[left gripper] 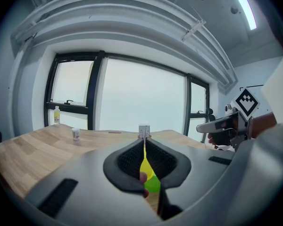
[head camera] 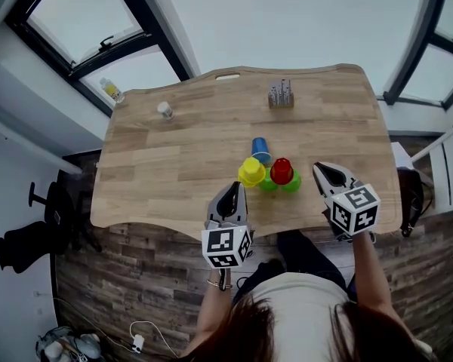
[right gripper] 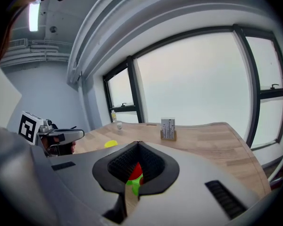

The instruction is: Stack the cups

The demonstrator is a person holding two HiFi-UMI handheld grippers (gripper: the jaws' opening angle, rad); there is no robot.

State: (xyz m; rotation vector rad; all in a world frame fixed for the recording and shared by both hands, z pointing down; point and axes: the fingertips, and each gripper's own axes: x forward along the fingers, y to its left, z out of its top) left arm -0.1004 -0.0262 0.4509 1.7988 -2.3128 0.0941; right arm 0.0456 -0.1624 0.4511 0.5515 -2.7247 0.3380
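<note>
Cups (head camera: 281, 170) beside the blue cup (head camera: 260, 149) look light and slippery, best pinched at rims; left gripper (head camera: 233, 188) and right gripper (head camera: 319, 169) are closed, empty.

Light wooden table (head camera: 174, 164), far edge wavy, with a slot cut near it. Toward the near edge, bears a blue cup (head camera: 260, 148); just in front of that, a green cup (head camera: 268, 185) capped by a yellow cup (head camera: 251, 171), and beside it a second green cup (head camera: 292, 182) capped by a red cup (head camera: 281, 170). Farther back, well apart: a small white jar (head camera: 164, 109) and a grey upright holder (head camera: 281, 95).
</note>
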